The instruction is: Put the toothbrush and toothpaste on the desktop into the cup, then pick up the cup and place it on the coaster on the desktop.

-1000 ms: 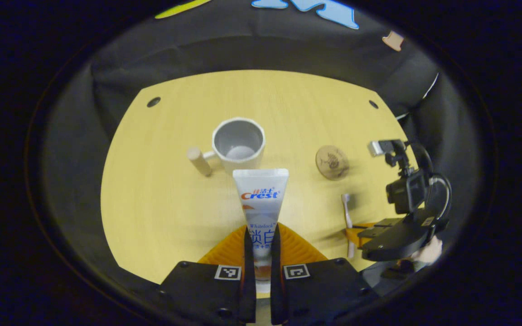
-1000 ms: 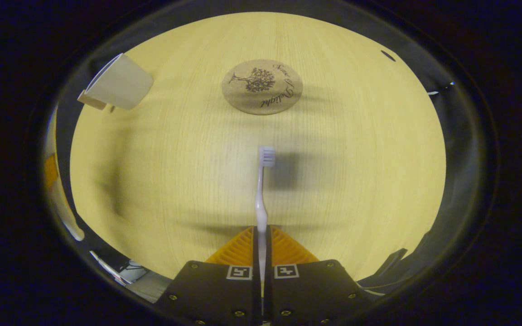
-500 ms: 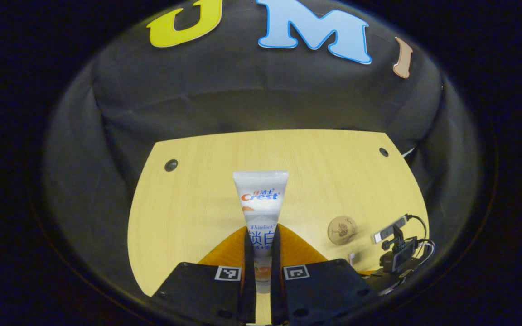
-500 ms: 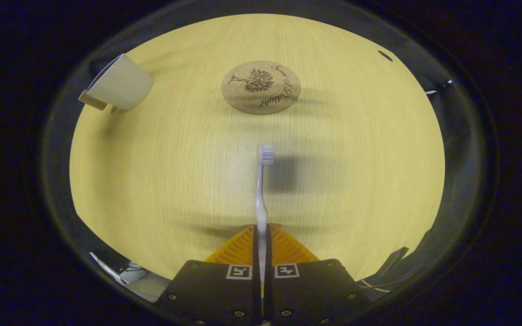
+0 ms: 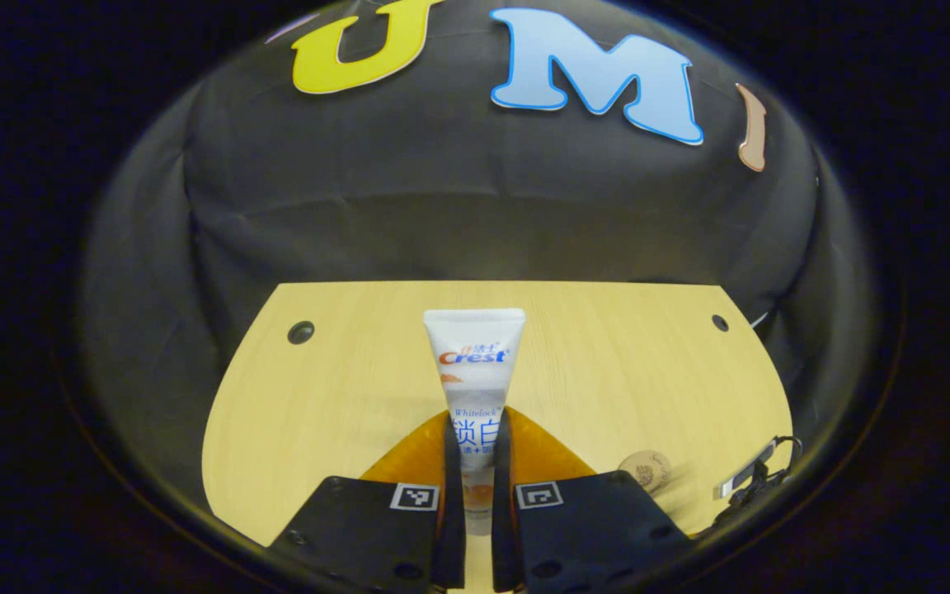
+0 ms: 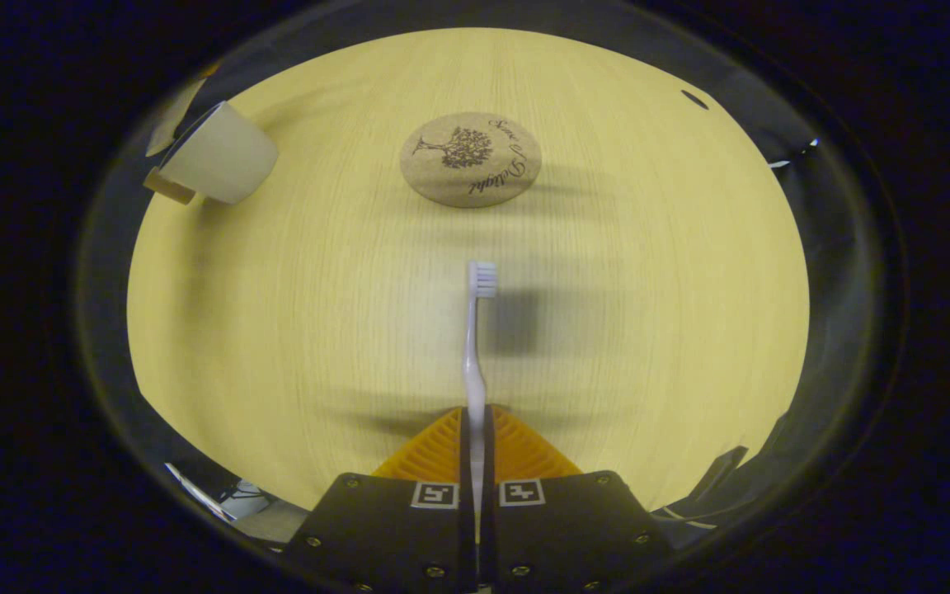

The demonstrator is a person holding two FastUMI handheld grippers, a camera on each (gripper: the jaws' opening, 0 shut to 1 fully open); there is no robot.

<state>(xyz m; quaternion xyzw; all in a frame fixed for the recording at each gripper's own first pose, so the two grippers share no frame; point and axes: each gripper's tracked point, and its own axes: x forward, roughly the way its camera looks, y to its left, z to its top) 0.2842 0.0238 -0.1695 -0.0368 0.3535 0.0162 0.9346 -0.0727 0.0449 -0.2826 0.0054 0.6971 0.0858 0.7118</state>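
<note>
Pale wooden table (image 6: 293, 330) inside the dark booth. Left hand-held gripper (image 5: 472, 462) closed on the toothpaste (image 5: 473, 371), right hand-held gripper (image 6: 476, 450) closed on the toothbrush (image 6: 475, 346), brush head toward the coaster (image 6: 470, 158). Cup (image 6: 219, 154) well left of the coaster. Step in hand, probably: carrying both to the cup. Next: lowering each into its opening.

The bottom end of the toothpaste (image 5: 475, 388) is hidden between the left gripper (image 5: 475, 462) fingers. The coaster (image 5: 646, 470) in the left gripper view is small and blurry, and partly hidden behind the gripper. The toothbrush (image 6: 475, 346) handle's end is hidden inside the right gripper (image 6: 475, 445). The cup (image 6: 215, 154) is cut off at the edge; its inside cannot be seen.
</note>
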